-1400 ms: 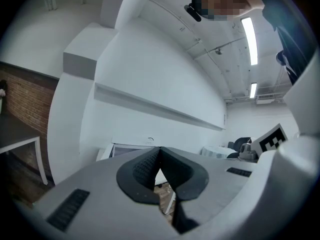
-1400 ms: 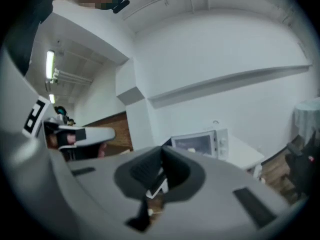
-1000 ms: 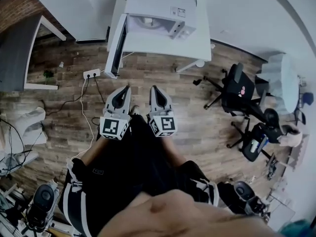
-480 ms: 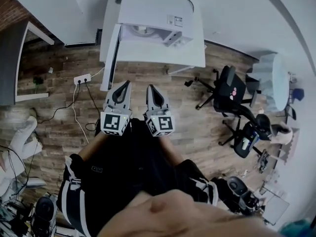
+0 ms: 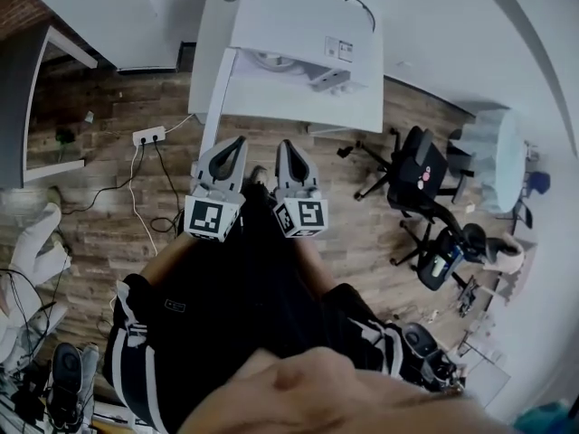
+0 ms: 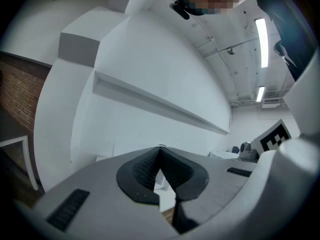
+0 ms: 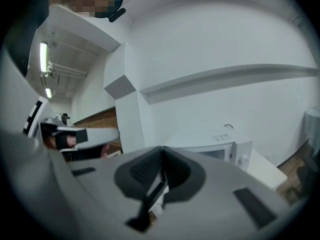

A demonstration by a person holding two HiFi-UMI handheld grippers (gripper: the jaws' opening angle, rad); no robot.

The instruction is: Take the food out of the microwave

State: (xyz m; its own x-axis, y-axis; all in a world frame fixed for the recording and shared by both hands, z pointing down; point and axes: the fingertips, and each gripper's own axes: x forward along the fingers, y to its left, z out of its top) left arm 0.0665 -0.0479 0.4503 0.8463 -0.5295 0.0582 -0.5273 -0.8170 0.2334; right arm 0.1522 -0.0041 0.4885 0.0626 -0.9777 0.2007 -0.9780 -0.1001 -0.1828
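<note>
L gripper & R gripper sit side by side over the floor, on the near side of the table, both pointing at the microwave. Both jaws shut tip to tip, nothing held. Microwave door hangs open to the left. Pale round dish is inside, well apart from the grippers.

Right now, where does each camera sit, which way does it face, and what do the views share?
Head view: on the person's head, facing steeply down at the wood floor and the microwave on a white table; shows the left gripper, the right gripper and the person's black-clad body.
Left gripper view: on the left gripper, looking along its shut jaws at a white wall.
Right gripper view: on the right gripper, looking along its shut jaws toward the microwave.
Shared: the head and right gripper views both show the microwave.
</note>
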